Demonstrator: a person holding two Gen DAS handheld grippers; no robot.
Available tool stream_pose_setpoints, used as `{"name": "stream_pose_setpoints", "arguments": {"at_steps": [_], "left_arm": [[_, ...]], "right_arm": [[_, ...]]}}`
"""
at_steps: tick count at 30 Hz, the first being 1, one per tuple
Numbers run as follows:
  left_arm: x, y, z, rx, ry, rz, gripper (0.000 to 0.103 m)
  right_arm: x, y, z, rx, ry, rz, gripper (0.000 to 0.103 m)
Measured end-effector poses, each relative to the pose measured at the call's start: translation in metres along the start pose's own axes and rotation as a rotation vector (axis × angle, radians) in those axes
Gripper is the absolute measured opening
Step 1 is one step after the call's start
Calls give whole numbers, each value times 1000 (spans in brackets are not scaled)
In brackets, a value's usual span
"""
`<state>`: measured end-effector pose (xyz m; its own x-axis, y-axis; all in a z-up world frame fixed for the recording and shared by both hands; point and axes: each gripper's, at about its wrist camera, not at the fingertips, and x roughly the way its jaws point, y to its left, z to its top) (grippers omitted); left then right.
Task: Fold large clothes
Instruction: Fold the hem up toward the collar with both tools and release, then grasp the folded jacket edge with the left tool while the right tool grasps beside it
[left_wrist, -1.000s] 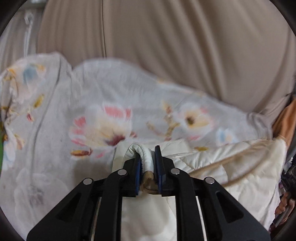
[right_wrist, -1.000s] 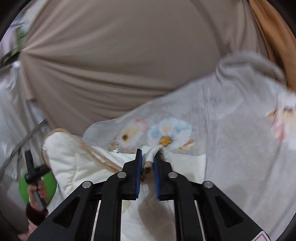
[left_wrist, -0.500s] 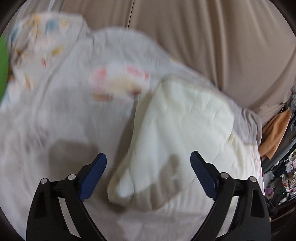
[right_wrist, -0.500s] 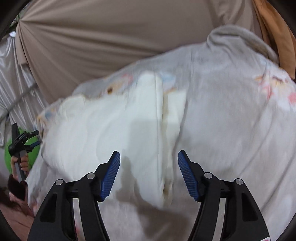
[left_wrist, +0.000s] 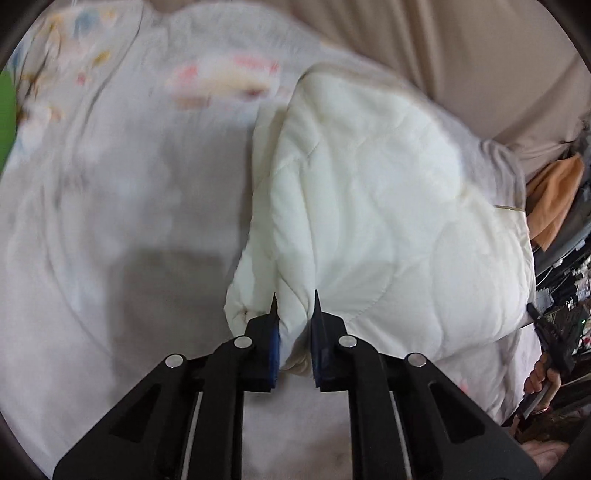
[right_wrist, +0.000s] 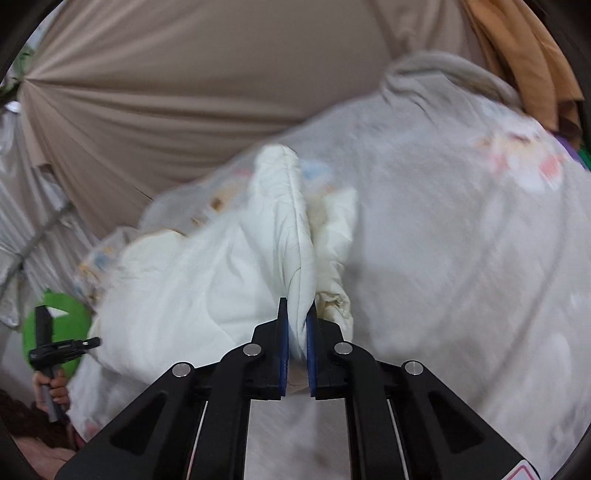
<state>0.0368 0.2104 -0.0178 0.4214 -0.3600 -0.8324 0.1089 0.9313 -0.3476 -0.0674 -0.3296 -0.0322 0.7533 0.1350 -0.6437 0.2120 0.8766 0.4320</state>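
Note:
A cream quilted garment (left_wrist: 369, 206) lies folded on a grey floral bedspread (left_wrist: 110, 184). In the left wrist view my left gripper (left_wrist: 294, 306) has its jaws closing on the near left corner of the fold, and the pads (left_wrist: 274, 350) press a pinch of the cream fabric. In the right wrist view the same garment (right_wrist: 207, 280) bunches into a ridge. My right gripper (right_wrist: 296, 314) is closing on that ridge's near end, with cloth squeezed between the blue pads (right_wrist: 283, 343).
A beige curtain (right_wrist: 221, 92) hangs behind the bed. Orange cloth (left_wrist: 554, 192) and cluttered shelves (left_wrist: 565, 280) stand at the right. A hand on a black handle (right_wrist: 48, 350) shows at the left, before a green shape (right_wrist: 62, 321).
Both grippers let go of the raised garment edge, opened wide over the laid fold, then sank and closed on its near edge.

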Motion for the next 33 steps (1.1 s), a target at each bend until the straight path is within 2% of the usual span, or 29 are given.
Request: {"name": "stream_pose_setpoints", "arguments": {"at_steps": [1,3,5,6,7,8,9,10,11,12,13,15,17,18,19,20,21,22,23,25,28,30,31,32,33], "left_arm": [[5,3,-5,-17,19,1,16],[-4,4,-6,-35,19,1,19],[-32,2,3,-47,-44,-5,28],[-51,-2,9,-36,-103,-9,32],[-65,-6,15,-17,-155,-20,46],[-85,-13,26,9,-235,-26,64],[-95,-17,34,19,-284,-23,70],[-102,-22,48,31,-342,-30,77],[-104,-28,59,44,-370,-50,85],[-98,-32,74,53,-379,-67,89],[-88,-34,89,54,-379,-84,93],[-53,-35,117,50,-331,-86,93],[-12,-33,136,26,-239,-57,90],[3,-31,143,10,-210,-65,84],[16,-30,147,-2,-184,-69,72],[28,-28,148,-12,-153,-88,53],[33,-28,147,-7,-136,-105,44],[36,-25,141,7,-134,-104,20],[32,-27,135,28,-147,-86,13],[4,-26,121,44,-225,-100,9],[-43,-29,107,56,-347,-153,9],[-55,-35,110,76,-429,-100,9],[-56,-37,114,89,-448,-84,9],[-46,-37,122,83,-425,-80,9],[-31,-35,129,71,-381,-71,9]], "right_arm": [[10,-4,-10,-16,41,-36,9],[10,-4,-17,-40,38,-60,17],[-7,8,-6,-94,-21,-97,24],[-20,14,4,-125,-78,-117,26],[-28,19,13,-144,-115,-117,31],[-35,23,24,-153,-154,-109,43],[-41,25,36,-154,-197,-90,53],[-44,28,52,-149,-244,-52,56],[-43,30,65,-145,-271,-14,62],[-37,31,77,-137,-290,16,68],[-26,32,91,-124,-298,35,70],[3,29,113,-91,-257,58,70],[43,25,128,-41,-176,54,70],[56,26,130,-36,-144,50,70],[75,28,132,-36,-101,29,70],[88,29,129,-42,-68,15,65],[101,32,126,-55,-27,4,36],[107,33,122,-69,4,15,16],[107,37,118,-92,12,35,11],[80,49,113,-159,-79,71,9],[5,65,120,-190,-309,242,8],[-23,72,127,-201,-444,254,8],[-24,72,132,-194,-466,251,8],[-12,70,140,-184,-439,234,7],[11,66,146,-164,-379,173,7]]}}
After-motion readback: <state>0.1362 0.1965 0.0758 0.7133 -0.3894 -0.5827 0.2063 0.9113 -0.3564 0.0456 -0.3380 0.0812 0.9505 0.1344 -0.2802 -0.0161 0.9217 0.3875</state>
